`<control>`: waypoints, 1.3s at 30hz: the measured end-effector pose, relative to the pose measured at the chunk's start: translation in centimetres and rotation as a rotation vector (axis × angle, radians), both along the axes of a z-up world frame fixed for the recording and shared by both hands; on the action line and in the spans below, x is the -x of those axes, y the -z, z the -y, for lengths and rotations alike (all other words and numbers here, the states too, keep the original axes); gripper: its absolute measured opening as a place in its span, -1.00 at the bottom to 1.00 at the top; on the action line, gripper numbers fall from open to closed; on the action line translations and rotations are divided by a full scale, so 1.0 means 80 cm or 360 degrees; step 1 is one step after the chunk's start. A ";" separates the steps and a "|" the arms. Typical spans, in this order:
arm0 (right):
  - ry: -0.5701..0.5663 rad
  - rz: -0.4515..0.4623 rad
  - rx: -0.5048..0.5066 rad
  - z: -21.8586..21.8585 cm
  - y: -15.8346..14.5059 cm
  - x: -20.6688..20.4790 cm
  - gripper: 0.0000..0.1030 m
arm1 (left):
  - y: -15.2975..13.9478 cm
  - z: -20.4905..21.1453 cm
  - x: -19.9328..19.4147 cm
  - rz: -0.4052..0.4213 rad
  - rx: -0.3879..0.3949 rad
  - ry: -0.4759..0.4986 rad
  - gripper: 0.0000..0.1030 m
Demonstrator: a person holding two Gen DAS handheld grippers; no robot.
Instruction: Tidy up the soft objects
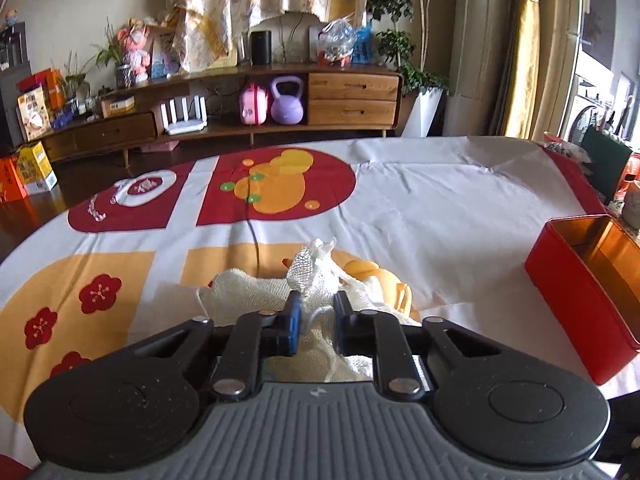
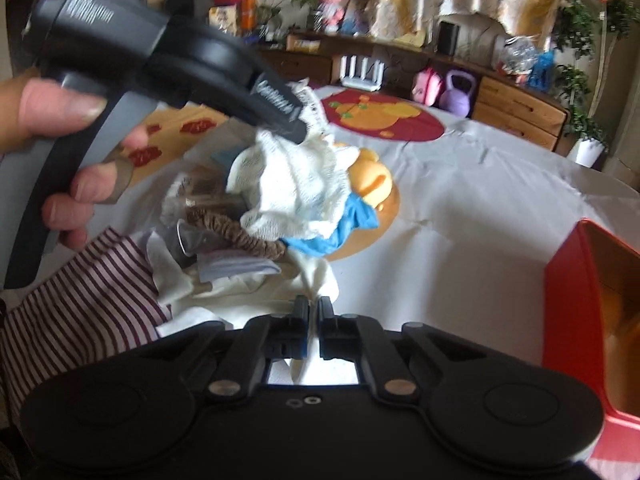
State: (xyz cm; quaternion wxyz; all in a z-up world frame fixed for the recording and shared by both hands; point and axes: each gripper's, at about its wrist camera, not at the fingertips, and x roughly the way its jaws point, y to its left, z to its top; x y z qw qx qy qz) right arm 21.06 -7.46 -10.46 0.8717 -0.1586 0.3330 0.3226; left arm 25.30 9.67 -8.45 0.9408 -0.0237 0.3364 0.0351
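Gripping white mesh cloth [image 1: 316,276], left claw [image 1: 316,308]; bare tablecloth [image 1: 440,208] beyond.

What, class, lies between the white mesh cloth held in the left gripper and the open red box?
Nothing visible. The left gripper pinches the white mesh cloth; only bare tablecloth separates it from the red box at right.

Your left gripper [image 2: 298,126] sits above the pile of cloths [image 2: 248,232], its fingers closed on the mesh cloth [image 1: 316,276] at the top of the heap. Your right gripper [image 2: 313,312] is at the pile's near edge, pinching a cloth [image 2: 320,280] there. The striped fabric [image 2: 80,300] lies left of the pile. The box [image 1: 580,280] stands on the table [image 1: 440,208] to your right, apart from the pile. Behind the table runs the sideboard [image 1: 352,100].
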 end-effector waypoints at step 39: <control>0.0383 0.0504 -0.0404 0.195 -0.212 0.033 -0.93 | -0.160 0.106 0.083 0.0221 0.0102 0.0377 -0.78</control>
